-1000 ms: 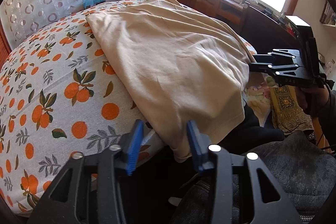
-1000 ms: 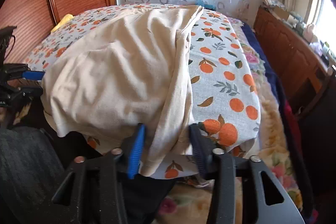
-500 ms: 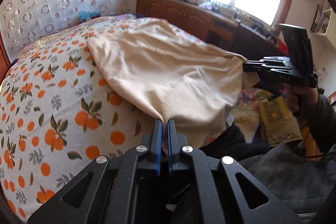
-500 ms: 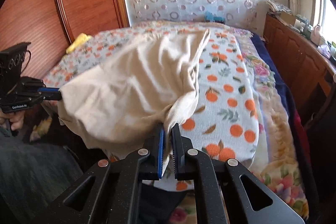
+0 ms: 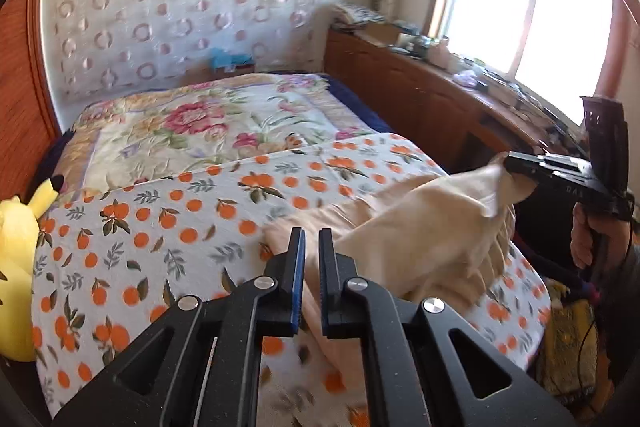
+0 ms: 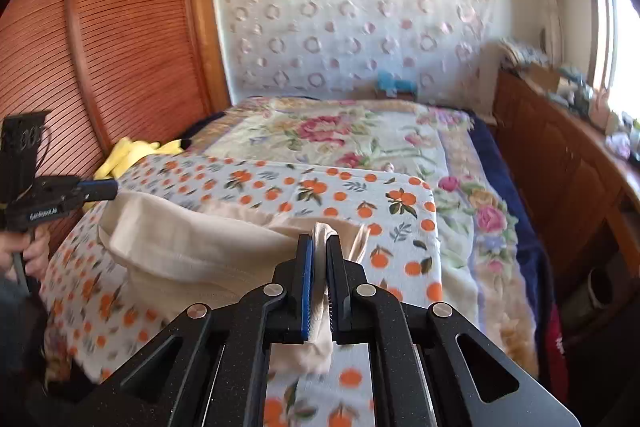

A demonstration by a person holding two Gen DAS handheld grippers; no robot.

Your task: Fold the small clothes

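Blue-padded fingers of the right gripper [image 6: 319, 259] are pinched shut on a bunched corner of the beige garment [image 6: 192, 247], the cloth squeezed between the pads and hanging out below them. From the left wrist view, the left gripper [image 5: 311, 255] has its fingers nearly together with a narrow gap; beige cloth lies under and behind them, but I cannot tell whether any is caught. Seen from the right wrist view, that gripper's blue tips sit at the garment's far corner, seemingly holding it.

Between the two grippers the garment stretches as a sagging band, its long axis running side to side from one gripper to the other, part lifted and part resting on the orange-print sheet [image 6: 340, 195] at the near end of the bed. Beyond lies a floral blanket [image 6: 352, 135]; a yellow plush toy [image 5: 18, 239] sits at the left edge.

The held edge likely needs carrying forward, away from the person, both grippers level.
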